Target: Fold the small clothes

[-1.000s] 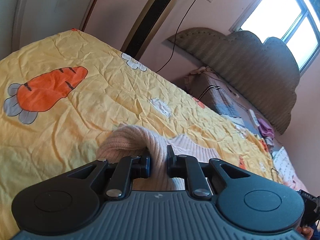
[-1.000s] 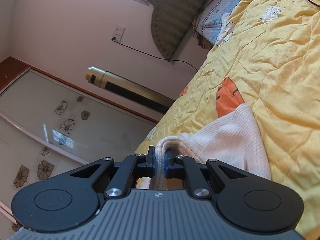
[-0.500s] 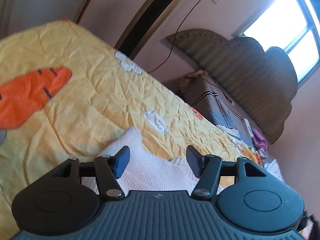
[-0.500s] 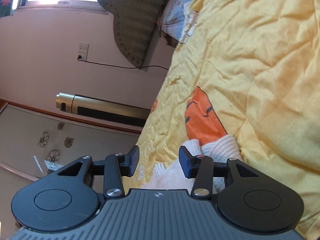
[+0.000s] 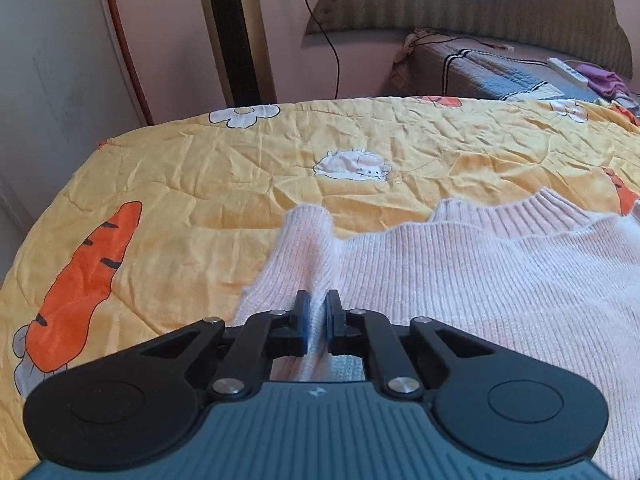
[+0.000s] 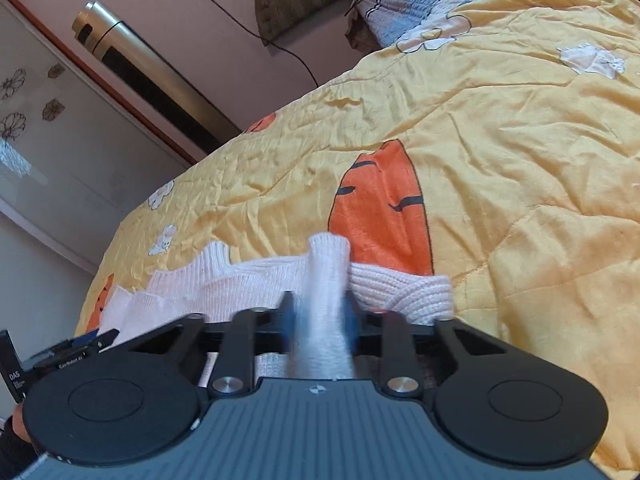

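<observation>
Both tongs pinching a pink sweater on the bed

The left tongs (image 5: 316, 314) and right tongs (image 6: 318, 316), jaws just closed, each clamp a raised fold of the pale pink knitted sweater (image 5: 480, 276), lying at 3 o'clock on the yellow carrot-print quilt (image 5: 200, 184); headboard (image 5: 460, 0) at 1 o'clock beyond.

A bed spread with a crumpled yellow quilt (image 5: 192, 168), printed with orange carrots (image 5: 86, 280), white flowers and small white animals, fills the room's foreground. Behind the quilt stands a scalloped, ribbed olive headboard (image 5: 460, 4) against a pale pink wall (image 5: 168, 40). Just in front of the headboard lies grey striped bedding (image 5: 492, 76) with a white power strip (image 5: 568, 72) on it. A black cable (image 5: 324, 36) trails down the wall beside the headboard. Farther along the wall from the headboard stand a tall gold-and-black tower fan (image 6: 148, 80) and a flower-patterned wardrobe door (image 6: 36, 120). Soft daylight falls across the quilt.
</observation>
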`<state>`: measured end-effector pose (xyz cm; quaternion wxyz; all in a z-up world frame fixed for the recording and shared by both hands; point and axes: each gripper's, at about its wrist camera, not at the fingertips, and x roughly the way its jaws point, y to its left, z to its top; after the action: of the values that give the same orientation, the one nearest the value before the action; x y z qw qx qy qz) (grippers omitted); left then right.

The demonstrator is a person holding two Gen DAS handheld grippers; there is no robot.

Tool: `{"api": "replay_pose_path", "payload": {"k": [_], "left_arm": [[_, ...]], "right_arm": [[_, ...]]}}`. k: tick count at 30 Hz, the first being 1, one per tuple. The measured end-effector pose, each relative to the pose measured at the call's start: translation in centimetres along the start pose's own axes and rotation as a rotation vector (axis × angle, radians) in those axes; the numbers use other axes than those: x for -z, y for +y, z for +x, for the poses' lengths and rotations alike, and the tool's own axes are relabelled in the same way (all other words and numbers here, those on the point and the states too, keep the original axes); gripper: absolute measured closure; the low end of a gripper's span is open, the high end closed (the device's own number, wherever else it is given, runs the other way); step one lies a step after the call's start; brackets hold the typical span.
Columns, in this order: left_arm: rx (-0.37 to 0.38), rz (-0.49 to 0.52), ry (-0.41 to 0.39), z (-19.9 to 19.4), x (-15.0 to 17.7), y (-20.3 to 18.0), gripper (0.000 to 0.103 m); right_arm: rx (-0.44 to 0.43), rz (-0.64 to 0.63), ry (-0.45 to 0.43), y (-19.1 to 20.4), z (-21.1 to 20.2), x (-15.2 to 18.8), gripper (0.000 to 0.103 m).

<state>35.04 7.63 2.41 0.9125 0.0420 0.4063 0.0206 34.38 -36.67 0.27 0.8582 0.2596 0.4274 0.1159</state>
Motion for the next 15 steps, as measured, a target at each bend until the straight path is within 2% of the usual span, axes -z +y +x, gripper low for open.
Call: {"api": "replay_pose_path", "payload": {"k": [2,4,6,7,9,10,11,12,13,14,15], "left_arm": [[0.006,-0.042,-0.029,-0.5,-0.7,0.7,0.097],[0.0,-0.105,-0.09,-1.2,-1.1,1.7,0.097],[-0.005,-0.131,-0.048,0.0,-0.8,2.1,0.097],[-0.026,-0.122,-0.008,1.1,-0.3,2.0,0.097],[-0.037,-0.091,-0.05,0.5,0.5,1.6,0.096],[-0.03,-0.097,-0.066,-0.2,0.6,1.7,0.094],[-0.014,-0.115,-0.094,-1.2,0.8,2.1,0.093],[-0.003,-0.134,-0.132,-2.4,1.1,2.6,0.093],[-0.002,-0.155,-0.172,-3.8,1.6,3.1,0.093],[-0.008,-0.182,-0.206,-5.4,2.2,3.8,0.09],[-0.003,-0.215,-0.233,-6.8,3.0,4.5,0.087]], "right_arm": [[0.023,-0.046,-0.029,0.8,0.0,0.2,0.086],[-0.014,-0.013,-0.115,0.8,-1.5,-0.3,0.087],[-0.049,0.045,-0.197,0.0,-2.8,-0.7,0.088],[-0.026,0.068,-0.186,-0.7,-2.4,-0.7,0.088],[0.062,0.064,-0.112,-1.5,-0.5,0.0,0.088],[0.064,0.073,-0.097,-1.8,0.0,0.6,0.088],[0.057,0.096,-0.119,-1.9,-0.4,1.0,0.083],[0.049,0.144,-0.139,-2.0,-1.1,1.1,0.074],[0.041,0.193,-0.157,-2.1,-2.1,1.2,0.061],[0.023,0.225,-0.187,-2.0,-3.3,1.5,0.052],[-0.008,0.238,-0.235,-1.9,-5.1,2.1,0.036]]}}
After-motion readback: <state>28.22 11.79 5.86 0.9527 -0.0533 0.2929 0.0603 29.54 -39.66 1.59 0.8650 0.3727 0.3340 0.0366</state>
